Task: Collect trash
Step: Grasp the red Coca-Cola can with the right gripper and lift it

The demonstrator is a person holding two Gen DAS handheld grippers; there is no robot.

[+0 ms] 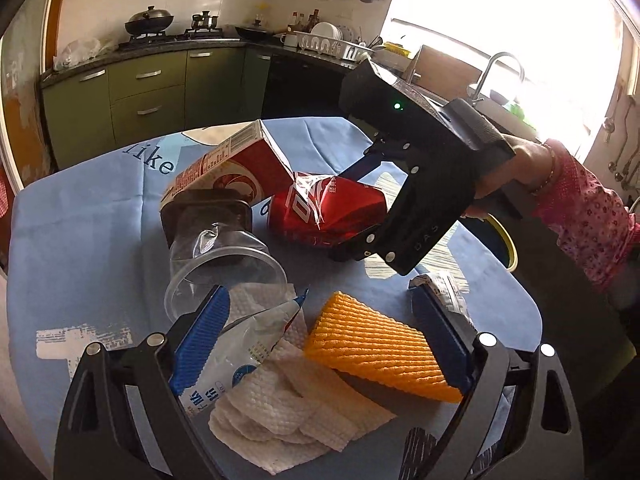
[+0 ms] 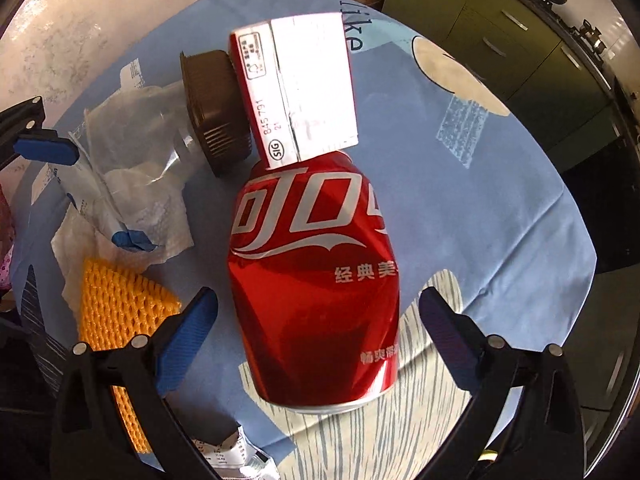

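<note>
My right tongs (image 2: 318, 316) gape wide, straddling the dented red can (image 2: 314, 280) lying on the worktop (image 2: 500, 216), ready to pinch. My left tongs (image 1: 320, 332) hang open, empty, over the paper towel (image 1: 280, 412).

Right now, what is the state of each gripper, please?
Left gripper: open, holding nothing, over the orange foam net.
Right gripper: open around the red can, not gripping.
</note>
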